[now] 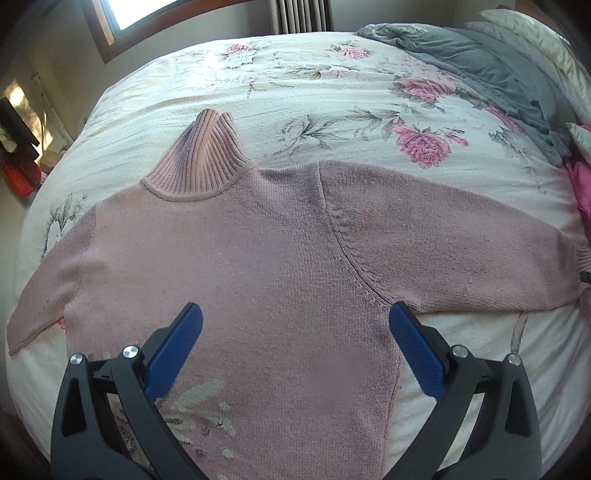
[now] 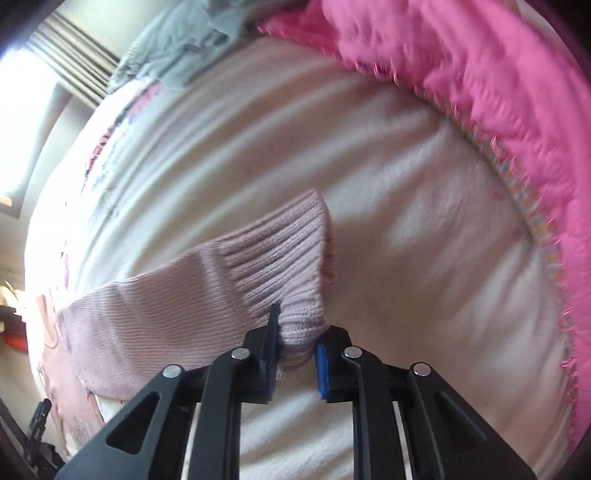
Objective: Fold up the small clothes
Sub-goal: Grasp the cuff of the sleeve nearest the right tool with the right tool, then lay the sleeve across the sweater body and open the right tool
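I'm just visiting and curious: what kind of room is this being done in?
Most likely a home bedroom. A pink sweater lies spread on a bed with a floral cover, a grey blanket is bunched at its far end, and a radiator stands by a window.

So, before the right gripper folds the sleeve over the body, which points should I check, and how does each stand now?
1. Right gripper closed on the sleeve cuff: ok.
2. Left gripper open, over the sweater body, holding nothing: ok.
3. Body flat, collar up: ok.
4. Other sleeve spread out: ok.
5. Pink blanket clear of the cuff: ok.
6. Grip deep enough to hold: cannot tell.
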Motion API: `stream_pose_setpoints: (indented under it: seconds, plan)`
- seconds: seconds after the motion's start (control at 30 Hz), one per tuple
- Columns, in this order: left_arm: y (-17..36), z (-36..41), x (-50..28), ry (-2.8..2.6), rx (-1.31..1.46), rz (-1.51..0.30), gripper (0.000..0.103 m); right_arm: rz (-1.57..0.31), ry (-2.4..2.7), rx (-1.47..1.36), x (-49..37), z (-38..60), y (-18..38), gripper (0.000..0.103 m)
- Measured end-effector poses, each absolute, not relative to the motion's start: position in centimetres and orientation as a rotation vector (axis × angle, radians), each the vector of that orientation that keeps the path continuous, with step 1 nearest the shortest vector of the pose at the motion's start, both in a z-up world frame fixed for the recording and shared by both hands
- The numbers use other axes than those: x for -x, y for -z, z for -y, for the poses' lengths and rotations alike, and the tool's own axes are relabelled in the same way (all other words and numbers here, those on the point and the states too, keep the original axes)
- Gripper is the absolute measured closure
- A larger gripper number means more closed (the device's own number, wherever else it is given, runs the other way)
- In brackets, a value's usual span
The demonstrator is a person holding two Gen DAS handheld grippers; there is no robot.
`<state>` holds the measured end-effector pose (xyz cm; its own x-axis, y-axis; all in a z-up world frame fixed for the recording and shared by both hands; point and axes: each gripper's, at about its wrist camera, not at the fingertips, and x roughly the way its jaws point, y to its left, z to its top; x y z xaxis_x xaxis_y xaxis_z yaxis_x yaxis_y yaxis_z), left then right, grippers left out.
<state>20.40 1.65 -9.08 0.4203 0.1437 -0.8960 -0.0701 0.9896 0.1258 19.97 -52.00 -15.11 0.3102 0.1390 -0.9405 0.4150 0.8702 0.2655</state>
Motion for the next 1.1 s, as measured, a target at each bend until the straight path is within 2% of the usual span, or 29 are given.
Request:
stream_pose_setpoints:
  seconds: [0.3, 0.53, 0.77, 0.97, 1.03, 1.1]
  plan:
    - [9.6, -5.2, -20.4, -0.157, 0.002, -1.154, 0.003, -1.158, 0.137, -0.375, -22.5, 46.1, 11.3, 0.086]
    - [8.6, -8.2, -20.1, -0.116, 0.097, -1.16, 0.003, -1.108, -0.178, -0.25, -25.2, 30.2, 7.5, 0.086]
    - [8.1, -9.6, -20.4, -0.036, 0.181, -1.167, 0.003, -1.173, -0.368, -0.161, -25.9, 15.8, 10.5, 0.087]
    - [8.8, -9.4, -21.2, 0.019, 0.217, -1.202, 0.003, -1.239, -0.368, -0.127, -25.8, 12.8, 14.0, 0.086]
    - [9.2, -9.2, -21.5, 0.029, 0.233, -1.214, 0.003, -1.266, -0.376, -0.128, -25.8, 12.5, 15.0, 0.082]
    - [9.7, -8.9, -22.1, 0.049, 0.252, -1.23, 0.004, -1.282, -0.402, -0.148, -25.7, 12.3, 15.5, 0.07]
